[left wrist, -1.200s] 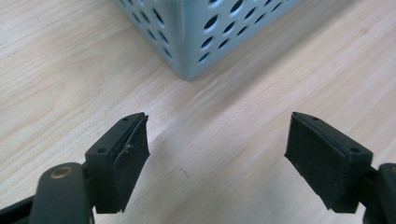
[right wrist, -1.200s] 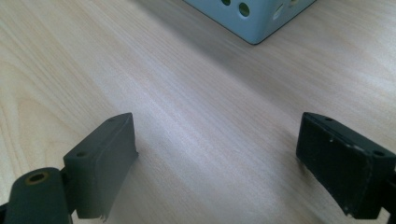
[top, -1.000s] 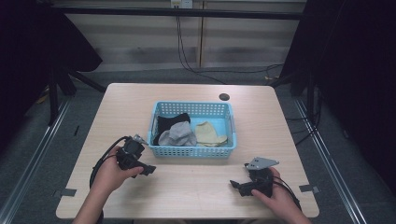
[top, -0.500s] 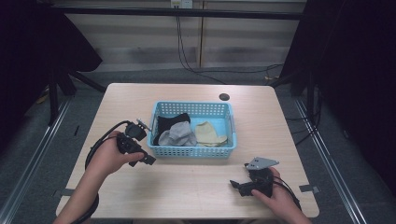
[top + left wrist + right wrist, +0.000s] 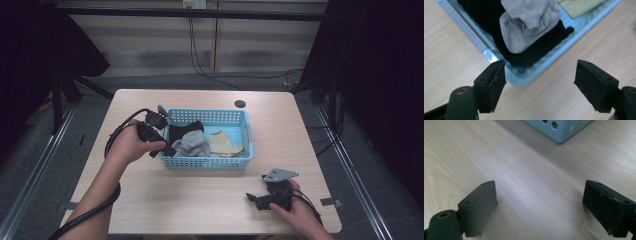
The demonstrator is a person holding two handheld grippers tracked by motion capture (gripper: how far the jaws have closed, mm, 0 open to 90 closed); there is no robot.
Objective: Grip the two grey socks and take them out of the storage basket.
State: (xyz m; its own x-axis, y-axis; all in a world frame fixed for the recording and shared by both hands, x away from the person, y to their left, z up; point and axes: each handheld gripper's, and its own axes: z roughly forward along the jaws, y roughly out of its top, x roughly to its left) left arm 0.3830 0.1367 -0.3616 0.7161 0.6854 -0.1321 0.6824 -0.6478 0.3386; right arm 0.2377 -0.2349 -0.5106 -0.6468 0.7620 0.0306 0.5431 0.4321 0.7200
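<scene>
Reach step: left tongs (image 5: 540,82), jaws wide but just closing slightly with nothing between, hover over basket (image 5: 524,76) corner, grey sock (image 5: 529,23) just ahead—next dip in and pinch it; right tongs (image 5: 540,207) parked open on counter (image 5: 529,170).

Black grippers (image 5: 162,145), padded jaws, grey three-cornered plate (image 5: 279,174), trailing cables (image 5: 116,136)
</scene>
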